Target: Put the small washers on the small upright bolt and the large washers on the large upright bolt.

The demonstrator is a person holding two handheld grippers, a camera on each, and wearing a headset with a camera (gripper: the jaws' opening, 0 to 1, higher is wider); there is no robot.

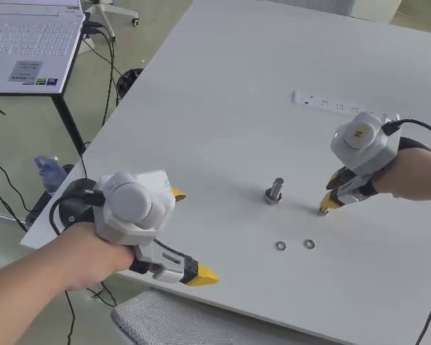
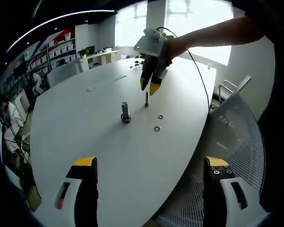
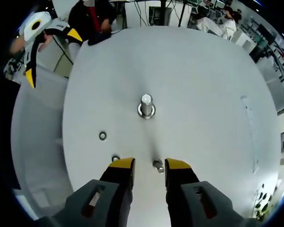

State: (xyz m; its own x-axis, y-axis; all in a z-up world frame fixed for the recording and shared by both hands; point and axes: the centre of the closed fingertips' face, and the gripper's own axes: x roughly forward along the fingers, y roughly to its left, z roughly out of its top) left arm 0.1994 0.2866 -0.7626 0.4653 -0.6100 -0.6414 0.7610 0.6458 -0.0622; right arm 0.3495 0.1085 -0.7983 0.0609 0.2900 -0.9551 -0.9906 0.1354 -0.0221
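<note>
R gripper point(image 3: 150, 166): jaws at a narrow gap, one yellow tip each side of the small bolt point(image 3: 157, 165). The bolt stands upright betw. them, nearer the 3 o'clock tip; can't tell if it touches. Nothing is clamped. In the R gripper view the large bolt point(image 3: 146, 106) stands upright at 12 o'clock of the jaws, near but apart. There's a ring at its foot, washer or flange, can't tell. Two washers point(image 1: 281, 246) lie flat on the table point(image 1: 223, 86), side by side, not touching. In the head view they're near, at 7 o'clock of the R tips and approx. 6 o'clock of the large bolt.

L gripper point(image 2: 150, 163): jaws wide, holding nothing. In its own view the 9 o'clock tip is over the tabletop and the 3 o'clock tip is past the near edge, over a mesh chair point(image 2: 236, 123). Bolts and washers are at 12 o'clock, well apart from it.

Room: bare white top all round the bolts and washers. In the head view the near edge runs at 6 o'clock, well apart from the washers, and the left edge runs diag. at 9–10 o'clock. A power strip point(image 1: 337, 106) lies at 12 o'clock of the R gripper, well apart, toward the far side. A black cable point(image 1: 424, 129) leaves the R gripper at 3 o'clock. Off the left edge is a laptop point(image 1: 29, 43) on a stand.
</note>
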